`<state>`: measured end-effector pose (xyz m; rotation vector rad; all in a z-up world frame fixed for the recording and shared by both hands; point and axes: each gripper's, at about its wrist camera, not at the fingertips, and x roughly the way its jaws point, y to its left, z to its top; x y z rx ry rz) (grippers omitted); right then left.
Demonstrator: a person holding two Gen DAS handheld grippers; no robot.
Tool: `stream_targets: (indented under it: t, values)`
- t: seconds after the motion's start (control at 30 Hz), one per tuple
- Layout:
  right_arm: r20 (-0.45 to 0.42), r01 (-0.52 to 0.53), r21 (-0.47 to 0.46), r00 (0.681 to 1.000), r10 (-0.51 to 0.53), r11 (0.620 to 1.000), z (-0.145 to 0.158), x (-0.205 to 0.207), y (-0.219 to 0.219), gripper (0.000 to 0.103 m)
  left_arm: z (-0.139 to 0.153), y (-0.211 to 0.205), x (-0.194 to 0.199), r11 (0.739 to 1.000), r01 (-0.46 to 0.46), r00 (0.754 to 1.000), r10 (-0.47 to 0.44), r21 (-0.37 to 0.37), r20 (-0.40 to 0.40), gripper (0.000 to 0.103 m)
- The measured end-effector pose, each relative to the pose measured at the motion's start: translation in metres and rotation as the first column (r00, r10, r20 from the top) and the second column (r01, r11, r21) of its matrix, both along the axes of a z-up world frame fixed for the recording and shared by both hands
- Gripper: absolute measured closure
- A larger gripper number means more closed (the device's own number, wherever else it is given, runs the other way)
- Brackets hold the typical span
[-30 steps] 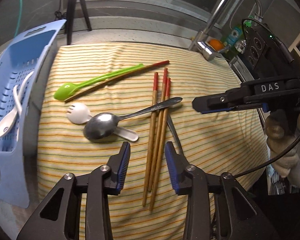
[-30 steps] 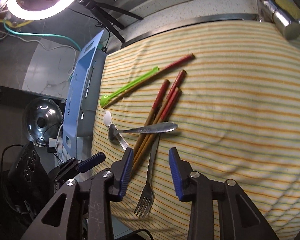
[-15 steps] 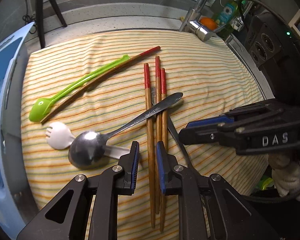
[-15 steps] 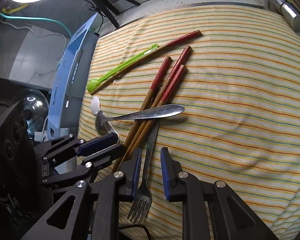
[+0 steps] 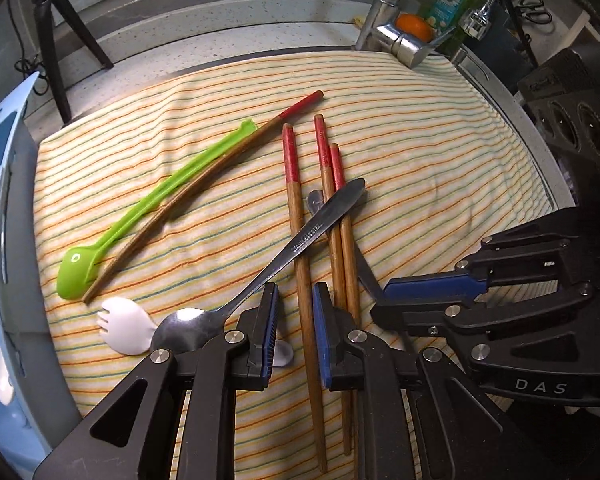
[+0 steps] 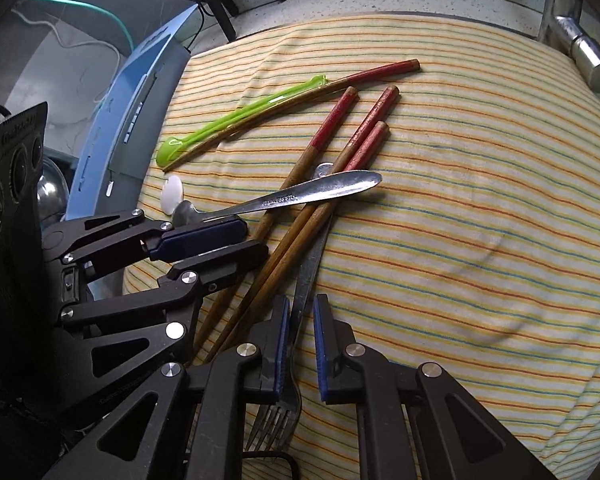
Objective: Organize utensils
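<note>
Both narrowed over the last second: left hand-held gripper (image 5: pixel 294 330) straddling one red-tipped chopstick (image 5: pixel 300 248), right hand-held gripper (image 6: pixel 300 344) closing on the fork (image 6: pixel 300 312). Lifts probably next.

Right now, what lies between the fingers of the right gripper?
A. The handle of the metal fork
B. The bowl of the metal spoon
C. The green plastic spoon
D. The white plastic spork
A. In the right wrist view the right gripper straddles the metal fork at its handle, tines toward the camera; its jaws have just been closing around it and stand narrow, though pad contact is not clear.
</note>
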<state>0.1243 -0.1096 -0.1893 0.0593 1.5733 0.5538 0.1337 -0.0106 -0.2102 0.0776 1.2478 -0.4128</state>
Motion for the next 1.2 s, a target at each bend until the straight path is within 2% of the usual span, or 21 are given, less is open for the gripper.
stream_targets:
  t: [0.07, 0.33, 0.43, 0.63, 0.77, 0.93, 1.1, 1.2]
  values:
    - [0.008, -0.010, -0.014, 1.000, 0.011, 1.000, 0.002, -0.001, 0.001, 0.092, 0.000, 0.001, 0.000, 1.000, 0.010, 1.000, -0.010, 0.024, 0.007, 0.087]
    - [0.000, -0.006, -0.038, 1.000, 0.006, 0.999, -0.001, 0.002, 0.007, 0.093, -0.004, -0.005, 0.013, 0.999, 0.023, 1.000, -0.023, 0.035, 0.002, 0.087]
    - [-0.023, 0.033, -0.015, 0.999, -0.034, 0.999, -0.002, 0.001, -0.002, 0.095, -0.004, -0.005, 0.014, 0.999, 0.028, 1.000, -0.028, 0.031, 0.010, 0.096]
    - [-0.068, 0.142, 0.024, 0.988, -0.140, 0.990, -0.001, -0.005, -0.034, 0.096, -0.003, 0.004, 0.007, 0.998, -0.019, 1.000, 0.018, -0.052, -0.018, 0.097]
    - [-0.114, 0.237, 0.062, 0.967, -0.229, 0.970, 0.000, -0.003, -0.061, 0.096, -0.001, 0.008, -0.003, 0.993, -0.053, 0.998, 0.049, -0.108, -0.040, 0.097]
    - [-0.077, 0.261, 0.055, 0.963, -0.257, 0.964, 0.011, 0.001, -0.078, 0.096, 0.004, 0.012, -0.013, 0.967, -0.103, 0.993, 0.086, -0.231, -0.084, 0.097]
    - [-0.036, 0.257, 0.040, 0.966, -0.255, 0.966, 0.024, 0.007, -0.088, 0.096, 0.017, -0.001, -0.013, 0.957, -0.093, 0.995, 0.081, -0.275, -0.052, 0.097]
    - [-0.027, 0.255, 0.022, 0.967, -0.254, 0.967, 0.020, 0.013, -0.090, 0.096, 0.012, -0.007, -0.005, 0.970, -0.087, 0.996, 0.082, -0.227, -0.034, 0.097]
